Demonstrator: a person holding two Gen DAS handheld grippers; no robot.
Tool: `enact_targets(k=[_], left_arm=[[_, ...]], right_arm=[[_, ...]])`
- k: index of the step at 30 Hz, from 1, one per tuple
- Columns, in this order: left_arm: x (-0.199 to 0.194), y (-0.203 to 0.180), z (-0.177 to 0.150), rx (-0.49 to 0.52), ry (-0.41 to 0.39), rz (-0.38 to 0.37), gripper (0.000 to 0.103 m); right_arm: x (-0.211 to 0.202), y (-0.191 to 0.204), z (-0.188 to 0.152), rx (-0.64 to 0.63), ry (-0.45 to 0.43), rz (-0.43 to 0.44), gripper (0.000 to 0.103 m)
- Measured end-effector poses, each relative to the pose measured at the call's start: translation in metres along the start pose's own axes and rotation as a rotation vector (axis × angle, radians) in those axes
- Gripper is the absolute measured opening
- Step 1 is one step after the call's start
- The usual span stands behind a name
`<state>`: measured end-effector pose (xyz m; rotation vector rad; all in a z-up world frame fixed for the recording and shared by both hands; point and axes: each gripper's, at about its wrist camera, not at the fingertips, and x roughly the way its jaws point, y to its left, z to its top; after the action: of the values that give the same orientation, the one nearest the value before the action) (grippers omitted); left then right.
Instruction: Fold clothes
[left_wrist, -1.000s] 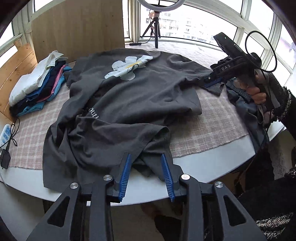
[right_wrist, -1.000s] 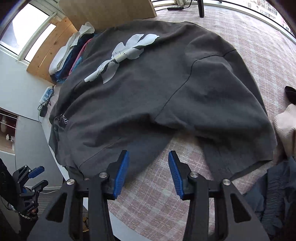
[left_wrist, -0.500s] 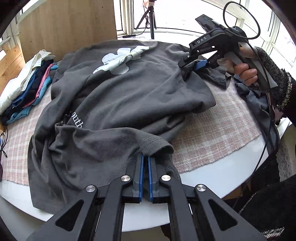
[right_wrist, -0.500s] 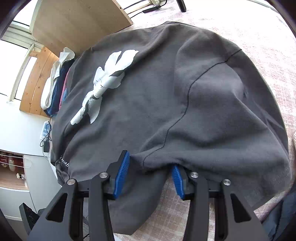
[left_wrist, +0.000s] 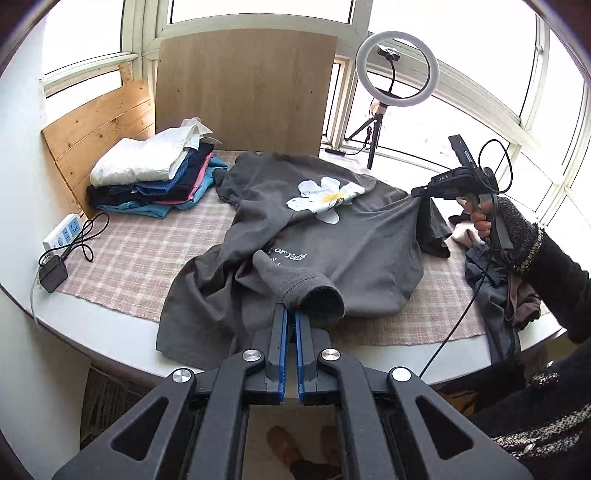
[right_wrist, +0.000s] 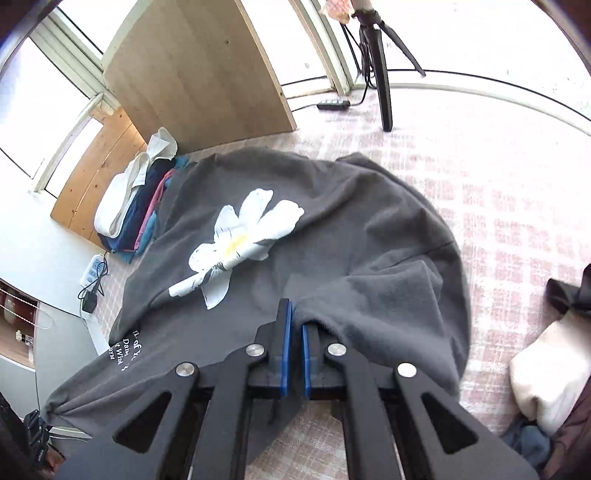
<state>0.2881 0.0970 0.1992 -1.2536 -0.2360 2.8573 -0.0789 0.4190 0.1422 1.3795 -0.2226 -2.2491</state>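
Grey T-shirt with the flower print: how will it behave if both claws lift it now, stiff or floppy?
Probably floppy: the T-shirt already sags and bunches between the left claw and right claw. Likely light, since a pinch of fabric holds it up. The hem may drag on the cloth.

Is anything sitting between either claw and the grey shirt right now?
No. The left claw is shut on a sleeve of the shirt, and the right claw is clamped on its cloth at the other side.
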Motion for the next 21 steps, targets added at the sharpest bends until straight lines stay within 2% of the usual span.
enact_targets(k=[3, 5, 7, 9, 11, 13, 15, 18, 20, 21], left_arm=[[-0.023, -0.017, 0.006, 0.016, -0.03, -0.079, 0.003], [-0.028, -0.042, 0.007, 0.06, -0.019, -0.146, 0.002], [-0.024, -0.075, 0.006, 0.121, 0.014, -0.219, 0.001], [-0.004, -0.108, 0.002, 0.147, 0.092, -0.345, 0.002], [0.023, -0.143, -0.006, 0.213, 0.187, -0.44, 0.003], [0.039, -0.165, -0.018, 0.31, 0.226, -0.41, 0.006], [0.048, -0.164, -0.024, 0.35, 0.246, -0.369, 0.006], [0.058, -0.132, -0.021, 0.342, 0.243, -0.246, 0.008], [0.065, -0.099, -0.019, 0.319, 0.239, -0.129, 0.016], [0.069, -0.078, -0.019, 0.297, 0.248, -0.069, 0.017]], right_arm=[[-0.048, -0.011, 0.025, -0.013, -0.062, -0.008, 0.004], [-0.079, -0.019, 0.037, -0.023, -0.102, -0.03, 0.004], [-0.102, -0.033, 0.039, -0.031, -0.153, -0.109, 0.004], [-0.113, -0.053, 0.04, -0.013, -0.181, -0.193, 0.004], [-0.098, -0.071, 0.039, -0.034, -0.127, -0.329, 0.006], [-0.076, -0.091, 0.03, -0.024, 0.0, -0.383, 0.007], [-0.067, -0.101, 0.011, -0.01, 0.058, -0.358, 0.007], [-0.076, -0.092, -0.022, -0.031, 0.047, -0.336, 0.008], [-0.088, -0.078, -0.047, -0.027, 0.038, -0.245, 0.012], [-0.094, -0.065, -0.062, -0.028, 0.037, -0.199, 0.013]])
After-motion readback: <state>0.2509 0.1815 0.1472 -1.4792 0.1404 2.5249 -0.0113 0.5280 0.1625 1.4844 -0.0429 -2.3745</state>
